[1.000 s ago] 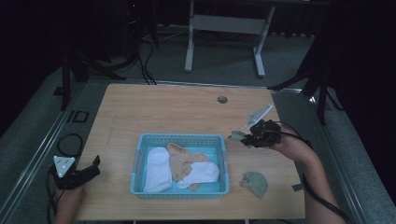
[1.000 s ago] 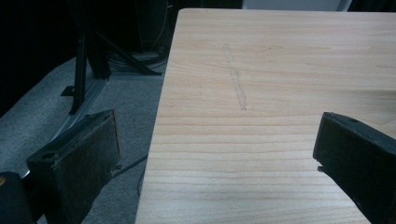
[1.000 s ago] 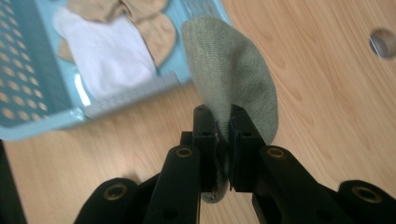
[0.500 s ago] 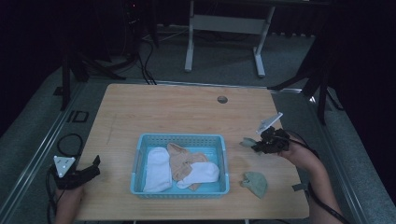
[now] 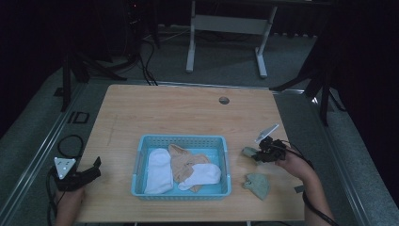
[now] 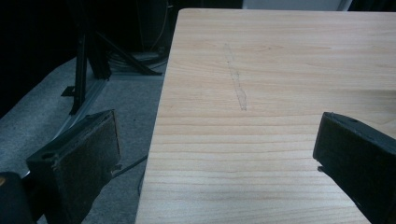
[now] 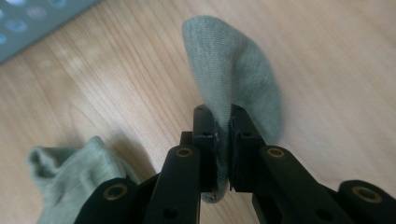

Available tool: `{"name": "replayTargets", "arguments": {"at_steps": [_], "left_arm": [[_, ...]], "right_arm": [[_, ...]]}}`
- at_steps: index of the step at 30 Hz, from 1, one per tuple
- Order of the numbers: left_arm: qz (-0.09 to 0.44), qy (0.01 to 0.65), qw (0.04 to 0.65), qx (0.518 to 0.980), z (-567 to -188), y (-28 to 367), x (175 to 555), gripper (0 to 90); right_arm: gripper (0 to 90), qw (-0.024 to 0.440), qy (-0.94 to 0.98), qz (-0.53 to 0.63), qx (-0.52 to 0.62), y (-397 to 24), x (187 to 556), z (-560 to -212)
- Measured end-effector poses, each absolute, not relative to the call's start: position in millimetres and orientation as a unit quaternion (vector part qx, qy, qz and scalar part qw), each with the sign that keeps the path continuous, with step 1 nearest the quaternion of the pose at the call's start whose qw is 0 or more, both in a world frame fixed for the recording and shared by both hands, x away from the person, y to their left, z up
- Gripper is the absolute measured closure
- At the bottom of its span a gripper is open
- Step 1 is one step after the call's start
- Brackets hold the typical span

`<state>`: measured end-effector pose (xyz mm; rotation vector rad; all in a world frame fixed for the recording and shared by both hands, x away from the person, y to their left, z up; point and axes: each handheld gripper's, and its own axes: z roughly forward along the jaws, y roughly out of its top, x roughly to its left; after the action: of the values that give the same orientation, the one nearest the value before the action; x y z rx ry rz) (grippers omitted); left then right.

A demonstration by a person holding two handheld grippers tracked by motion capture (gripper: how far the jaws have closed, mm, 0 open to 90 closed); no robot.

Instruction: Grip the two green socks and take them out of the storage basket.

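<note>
Jaws of the right gripper [image 7: 223,154] pinch a green sock [image 7: 233,74] just above the table [image 5: 179,113] beside its twin [image 5: 257,183], the left gripper [image 6: 219,158] waits wide open, and three socks lie in the blue basket [image 5: 141,155], so the sorting looks partly done.

Dim overhead light leaves the room black around the pale wooden surface [image 5: 188,113]; the right gripper view looks slightly blurred, perhaps by motion.

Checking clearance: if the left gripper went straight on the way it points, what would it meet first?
Probably nothing soon. The left gripper, jaws open, points along the bare table near its left edge; the way looks free as far as its own view shows.
</note>
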<state>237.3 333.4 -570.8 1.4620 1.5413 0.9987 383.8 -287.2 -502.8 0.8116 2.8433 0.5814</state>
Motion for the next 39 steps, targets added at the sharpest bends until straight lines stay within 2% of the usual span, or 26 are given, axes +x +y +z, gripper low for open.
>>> {"name": "replayTargets", "arguments": {"at_steps": [5, 11, 14, 16, 21, 30, 35, 39], "left_arm": [[0.392, 0.606, 0.387, 0.574, -571, 333, 237, 0.4], [0.393, 0.606, 0.386, 0.574, -571, 333, 237, 0.4], [0.393, 0.606, 0.386, 0.574, -571, 333, 237, 0.3], [0.393, 0.606, 0.386, 0.574, -571, 333, 237, 0.4], [0.393, 0.606, 0.386, 0.574, -571, 333, 237, 0.4], [0.393, 0.606, 0.386, 0.574, -571, 333, 237, 0.4], [0.393, 0.606, 0.386, 0.574, -571, 333, 237, 0.4], [0.393, 0.606, 0.385, 0.574, -571, 333, 238, 0.4]], "right_arm": [[83.4, 0.046, 0.942, 0.188, 0.274, -285, 384, -523], [81.0, 0.048, 0.94, 0.19, 0.28, -282, 382, -523], [69.5, 0.049, 0.938, 0.2, 0.279, -282, 379, -517], [67.3, 0.051, 0.934, 0.212, 0.284, -284, 377, -511], [54.5, 0.067, 0.924, 0.23, 0.298, -292, 373, -501], [43.3, 0.086, 0.902, 0.255, 0.338, -319, 364, -502], [39.9, 0.106, 0.883, 0.273, 0.367, -337, 359, -505], [32.5, 0.123, 0.865, 0.28, 0.397, -353, 356, -508]]}}
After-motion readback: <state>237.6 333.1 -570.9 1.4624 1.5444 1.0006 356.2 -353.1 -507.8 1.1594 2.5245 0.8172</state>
